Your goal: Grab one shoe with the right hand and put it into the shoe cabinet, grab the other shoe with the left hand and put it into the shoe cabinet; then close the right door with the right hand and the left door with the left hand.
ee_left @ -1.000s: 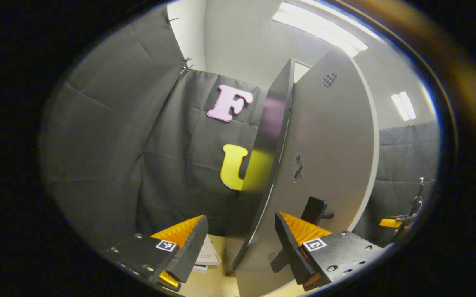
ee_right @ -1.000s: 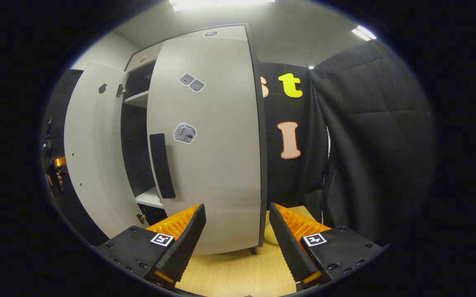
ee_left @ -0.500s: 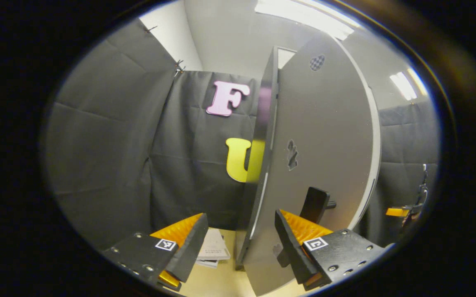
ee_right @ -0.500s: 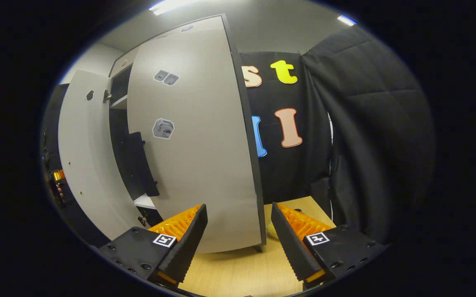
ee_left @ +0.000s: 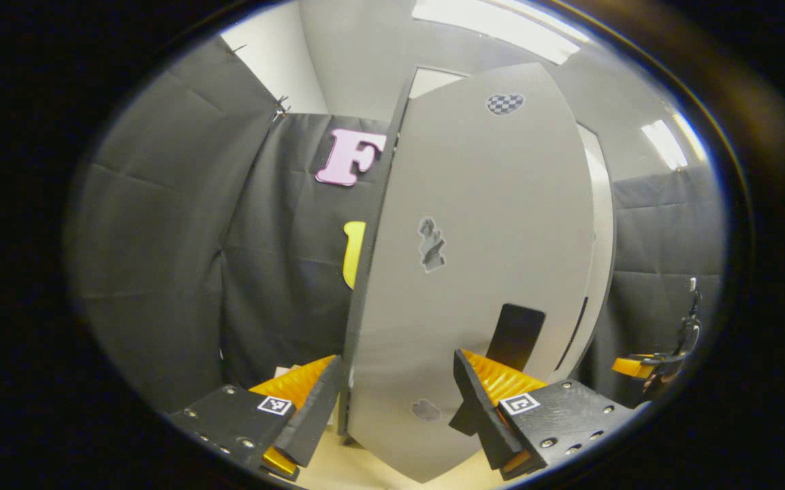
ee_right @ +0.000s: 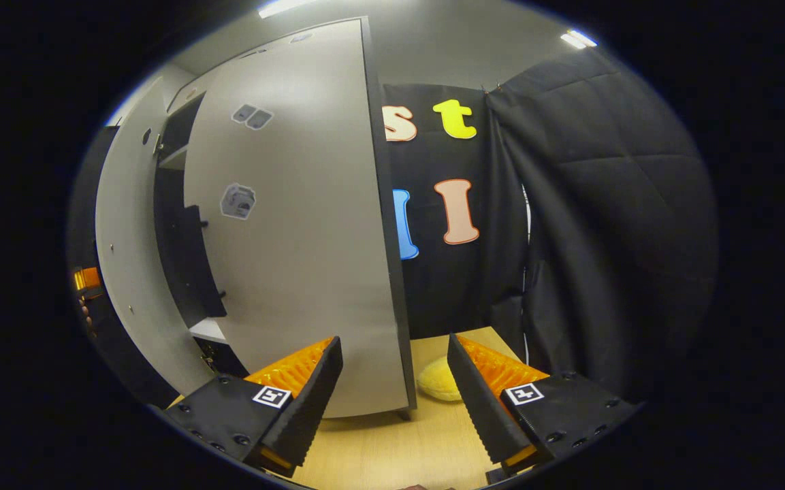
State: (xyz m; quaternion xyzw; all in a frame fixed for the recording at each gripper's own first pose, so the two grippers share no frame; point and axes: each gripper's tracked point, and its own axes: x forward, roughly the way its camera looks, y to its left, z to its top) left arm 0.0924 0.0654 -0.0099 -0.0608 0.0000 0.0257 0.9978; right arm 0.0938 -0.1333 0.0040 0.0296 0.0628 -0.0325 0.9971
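The grey left door (ee_left: 474,224) of the shoe cabinet stands close in front of my left gripper (ee_left: 395,408), which is open, its fingers either side of the door's lower part. The door's black handle (ee_left: 516,333) sits just above the right finger. A sliver of the right door (ee_left: 598,231) shows behind it, across a narrow dark gap. My right gripper (ee_right: 392,401) is open and holds nothing. It hangs over the table in front of the right door (ee_right: 297,224), whose handle (ee_right: 191,265) juts out sideways. The left door's inner face (ee_right: 120,272) shows at the far left.
A wooden table (ee_right: 392,449) carries the cabinet. A soft yellow object (ee_right: 438,380) lies on it beside the cabinet's right side. White shelves (ee_right: 208,330) show in the gap between the doors. The booth's black cloth wall stands behind and to both sides.
The left door has swung toward the cabinet and now faces my left gripper broadly; the gap between the doors has narrowed. The right gripper view has shifted right, baring more wall and the yellow object.
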